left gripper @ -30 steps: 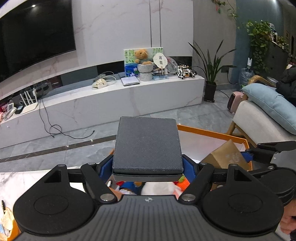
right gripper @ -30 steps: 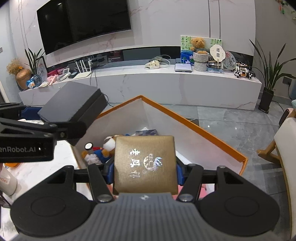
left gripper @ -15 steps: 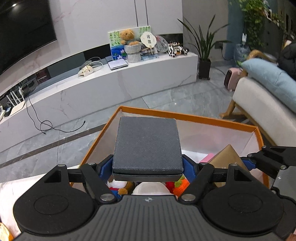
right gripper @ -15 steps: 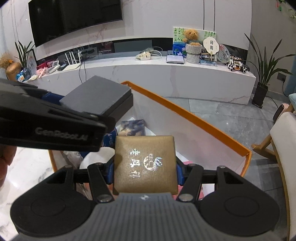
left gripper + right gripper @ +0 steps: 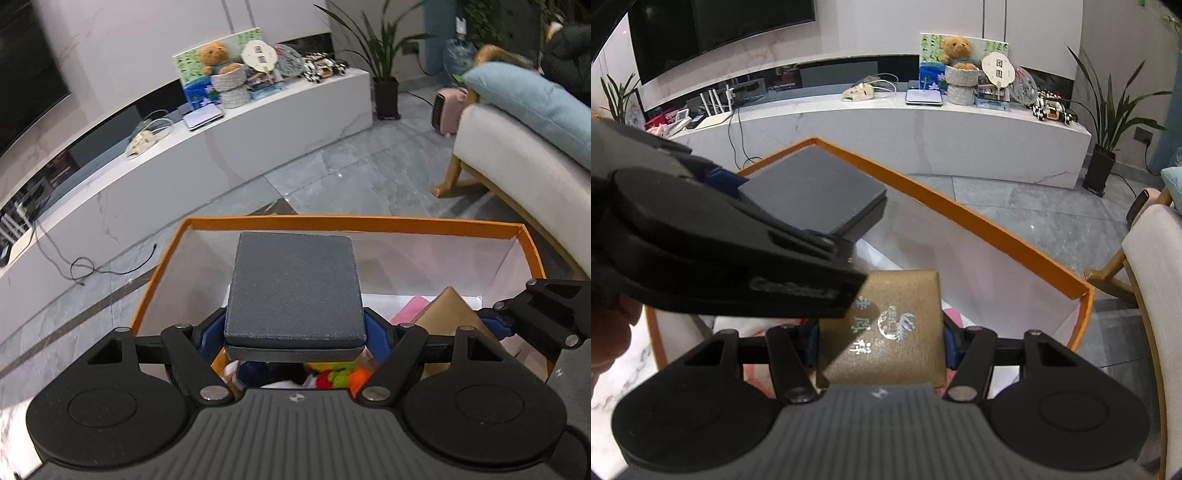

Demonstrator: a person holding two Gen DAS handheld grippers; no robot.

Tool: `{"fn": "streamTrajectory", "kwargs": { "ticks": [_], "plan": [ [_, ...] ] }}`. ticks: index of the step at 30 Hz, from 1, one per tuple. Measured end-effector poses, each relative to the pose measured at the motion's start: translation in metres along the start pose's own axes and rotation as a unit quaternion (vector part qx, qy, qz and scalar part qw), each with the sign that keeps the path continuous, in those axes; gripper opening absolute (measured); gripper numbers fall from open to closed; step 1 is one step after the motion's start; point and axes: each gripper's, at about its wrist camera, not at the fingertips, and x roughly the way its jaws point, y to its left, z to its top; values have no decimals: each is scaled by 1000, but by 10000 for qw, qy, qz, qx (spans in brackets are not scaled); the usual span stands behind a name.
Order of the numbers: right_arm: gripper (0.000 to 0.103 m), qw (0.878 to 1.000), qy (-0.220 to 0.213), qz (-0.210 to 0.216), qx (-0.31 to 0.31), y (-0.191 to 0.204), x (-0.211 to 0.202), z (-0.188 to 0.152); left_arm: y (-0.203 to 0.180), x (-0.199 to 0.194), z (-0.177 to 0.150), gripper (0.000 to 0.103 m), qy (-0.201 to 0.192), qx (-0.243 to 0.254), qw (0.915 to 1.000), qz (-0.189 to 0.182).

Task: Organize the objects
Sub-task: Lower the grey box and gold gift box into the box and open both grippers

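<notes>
Left tongs [image 5: 295,325] clamp grey box [image 5: 295,288] — right tongs [image 5: 881,343] clamp gold box [image 5: 886,332].

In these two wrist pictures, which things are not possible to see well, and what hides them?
- Toys in the orange box: left wrist view, mostly hidden under the grey case and the left tongs.
- Silver print on the gold case: right wrist view, partly covered by the left tongs' body.
- Box floor: right wrist view, hidden behind both cases.
- Person's hand: right wrist view, cut by the edge.
</notes>
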Motion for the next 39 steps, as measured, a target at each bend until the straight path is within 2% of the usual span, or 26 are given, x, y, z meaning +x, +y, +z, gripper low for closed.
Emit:
{"fn": "streamTrajectory", "kwargs": {
  "ticks": [3, 8, 13, 18, 27, 32, 39],
  "plan": [
    [60, 9999, 136, -31, 46, -2, 6, -2, -8, 10, 4, 88, 93, 174, 9998, 41],
    [61, 9996, 273, -55, 6, 0, 9, -1, -5, 25, 7, 88, 350, 7, 9994, -70],
    [61, 9992, 393, -86, 82, 0, 13, 0, 0, 30, 6, 88, 430, -211, 9986, -212],
    [61, 9979, 600, -257, -5, 7, 19, 3, -1, 35, 5, 88, 502, -217, 9983, -205],
    [62, 9968, 678, -428, -20, 12, 21, 1, -4, 41, 1, 88, 556, -291, 9978, -189],
    [74, 9971, 626, -435, -71, 16, 19, 2, -7, 44, 0, 88, 644, -161, 9976, -186],
    [75, 9969, 608, -473, -154, 20, 14, -1, -4, 44, -3, 89, 681, -328, 9969, -210]
  ]
}}
